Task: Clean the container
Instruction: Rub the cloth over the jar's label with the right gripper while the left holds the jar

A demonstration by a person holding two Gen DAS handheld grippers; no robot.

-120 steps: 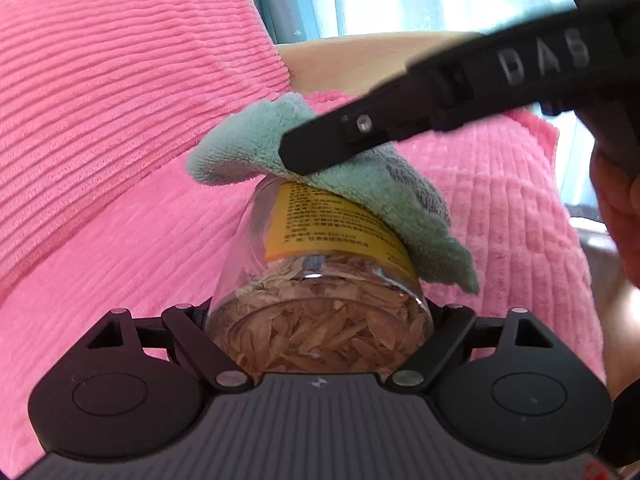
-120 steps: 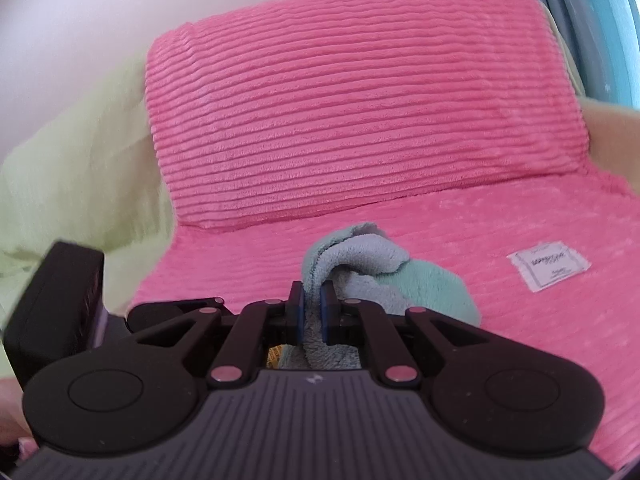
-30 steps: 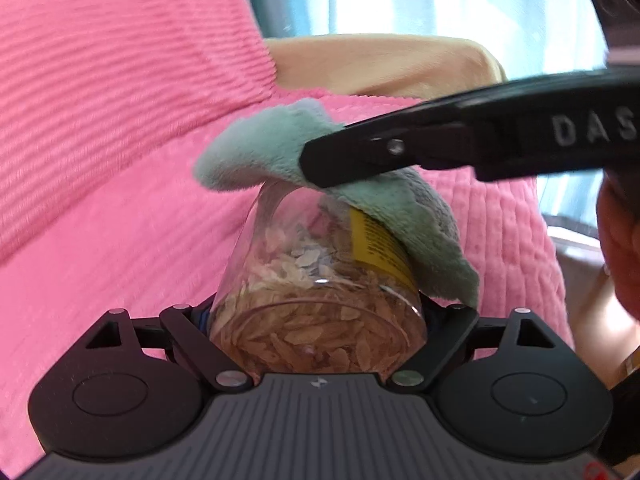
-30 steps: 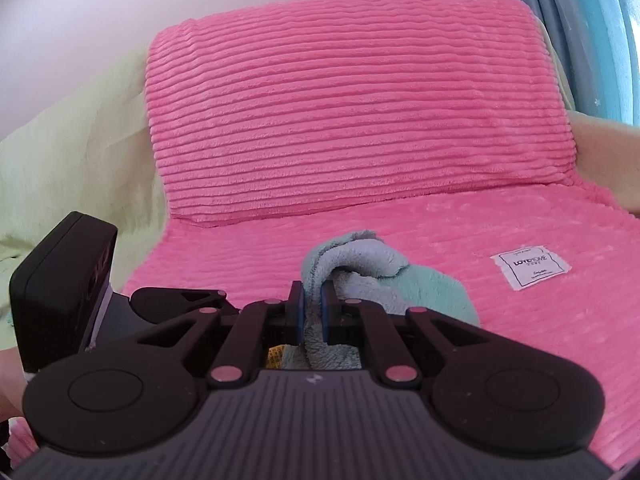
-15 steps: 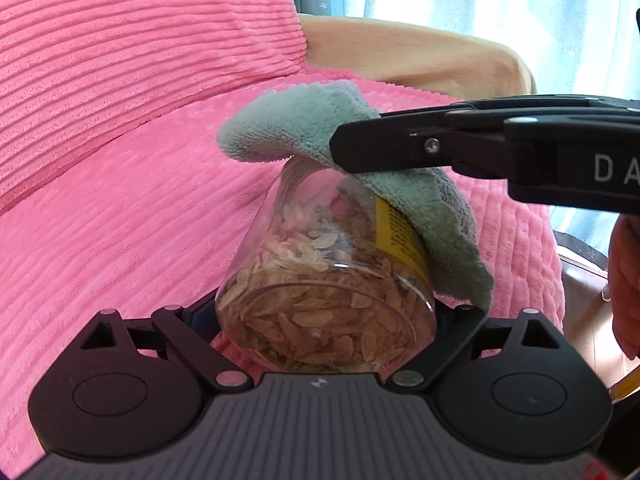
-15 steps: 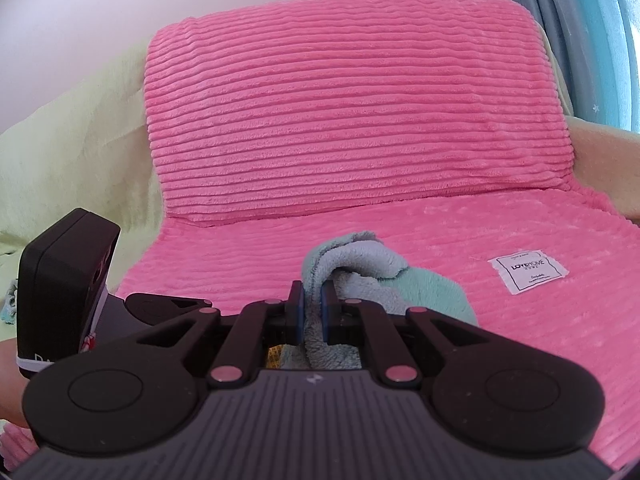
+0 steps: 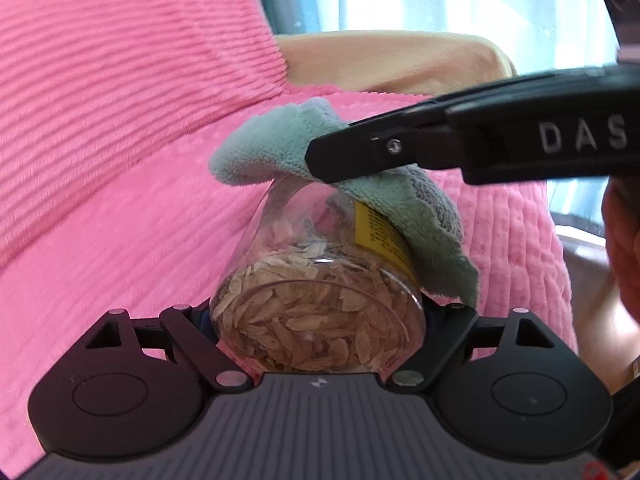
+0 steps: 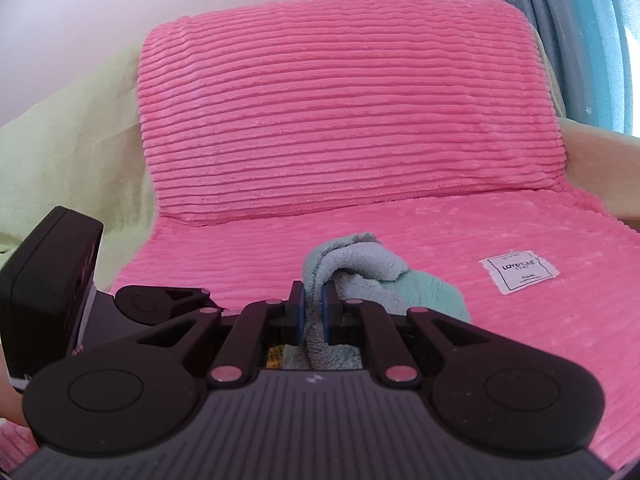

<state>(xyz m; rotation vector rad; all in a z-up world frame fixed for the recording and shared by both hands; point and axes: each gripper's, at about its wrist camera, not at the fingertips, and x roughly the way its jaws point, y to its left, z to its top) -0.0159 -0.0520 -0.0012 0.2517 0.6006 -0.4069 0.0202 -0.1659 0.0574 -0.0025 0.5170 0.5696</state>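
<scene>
On pink ribbed sofa cover, blue curtain beside

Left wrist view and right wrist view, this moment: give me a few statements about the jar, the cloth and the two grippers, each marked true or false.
1. The left gripper holds a clear jar of pale flakes. True.
2. The jar is empty. False: flakes fill much of it.
3. The right gripper has its jaws shut on a teal cloth. True.
4. The cloth lies flat on the pink cushion, away from the jar. False: it is draped over the jar's far end and its yellow label.
5. The jar's label is blue. False: it is yellow.
</scene>
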